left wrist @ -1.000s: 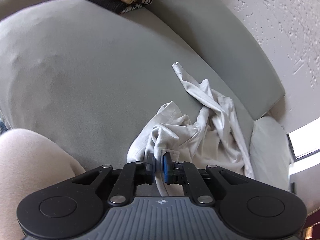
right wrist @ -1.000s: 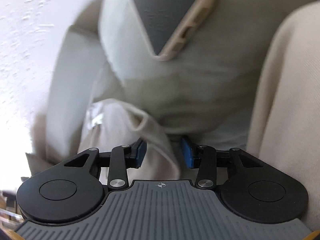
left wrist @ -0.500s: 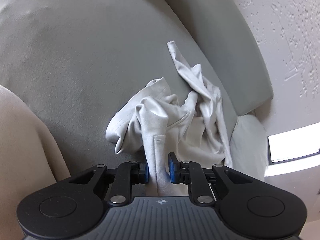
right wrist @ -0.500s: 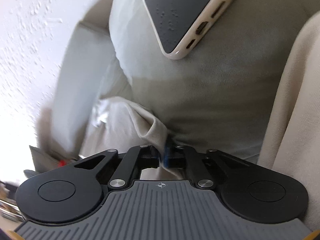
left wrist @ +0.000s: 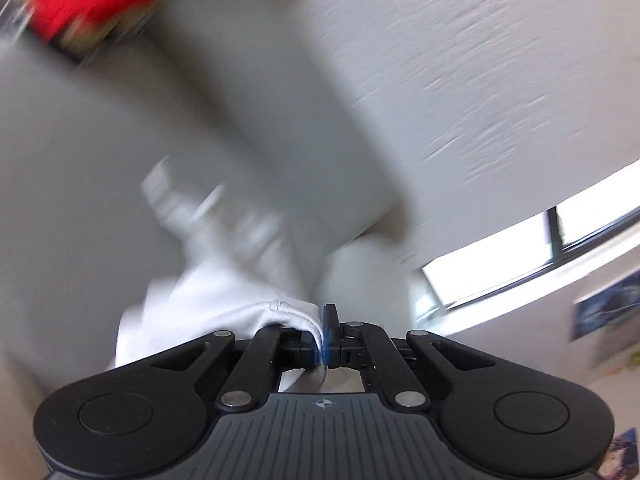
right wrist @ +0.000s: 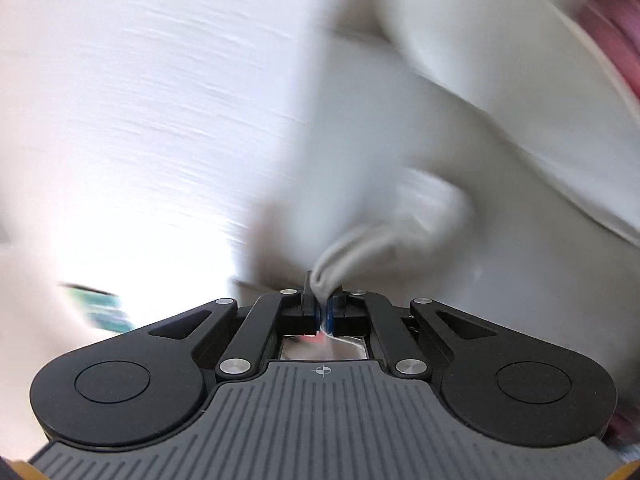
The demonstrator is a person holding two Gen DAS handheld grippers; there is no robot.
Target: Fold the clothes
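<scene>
Both pinches are thin: left hand-held gripper (left wrist: 322, 336) and right hand-held gripper (right wrist: 323, 312) each clamp a fold of the pale garment (left wrist: 224, 304), hanging off the sofa cushion (left wrist: 120, 168). Swing hard and you risk a fold slipping out.

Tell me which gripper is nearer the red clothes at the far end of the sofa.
Cannot tell. The left gripper faces the red clothes, far off; the right gripper shows none.
</scene>
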